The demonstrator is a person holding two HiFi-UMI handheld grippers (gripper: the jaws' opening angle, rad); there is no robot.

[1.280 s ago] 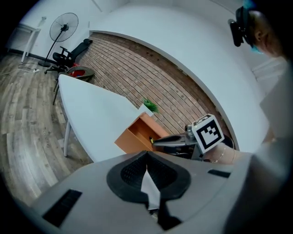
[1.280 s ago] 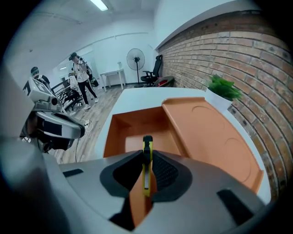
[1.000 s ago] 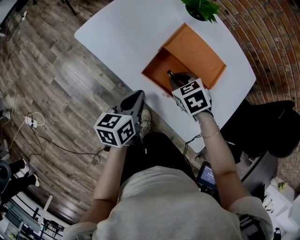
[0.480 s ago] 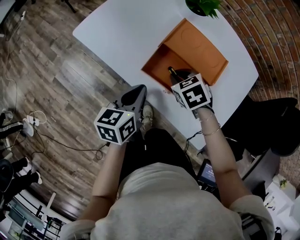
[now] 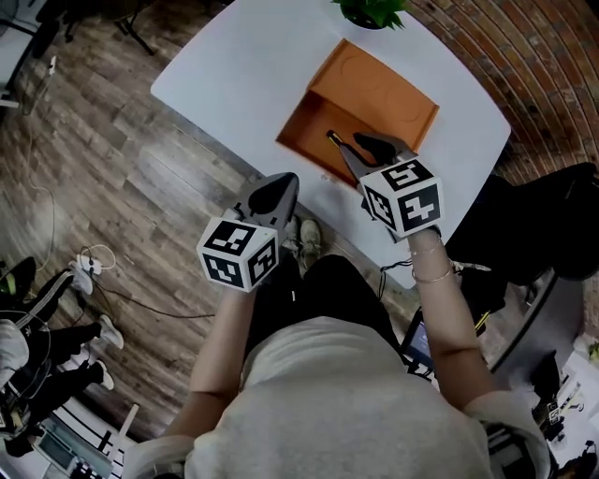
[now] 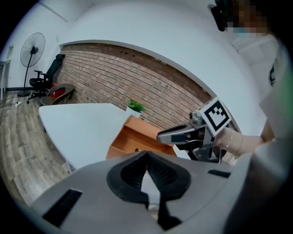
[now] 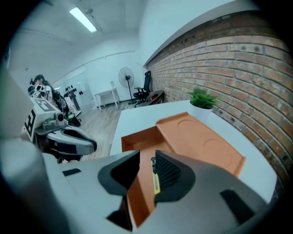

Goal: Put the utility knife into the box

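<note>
The utility knife [image 7: 156,179], black with a yellow strip, lies on the floor of the open orange box [image 7: 143,137]; in the head view only its dark end [image 5: 330,138] shows. My right gripper [image 7: 146,157] hovers just above the box's near end [image 5: 309,126]. Its jaws have just been opening and stand apart, with nothing between the pads. My left gripper [image 5: 279,184] hangs off the table's near edge, left of the box. Its pads [image 6: 161,171] meet at the tips and hold nothing.
The box's lid [image 5: 374,89] lies flat behind the box. A small potted plant [image 5: 370,11] stands at the far edge of the white table [image 5: 234,65]. A brick wall [image 7: 238,59] runs along the table's right side. Wooden floor with cables [image 5: 84,257] lies to the left.
My right gripper has lifted off the box and its jaws have spread; the knife stays down in the box. The left gripper has risen a little and rolled.
</note>
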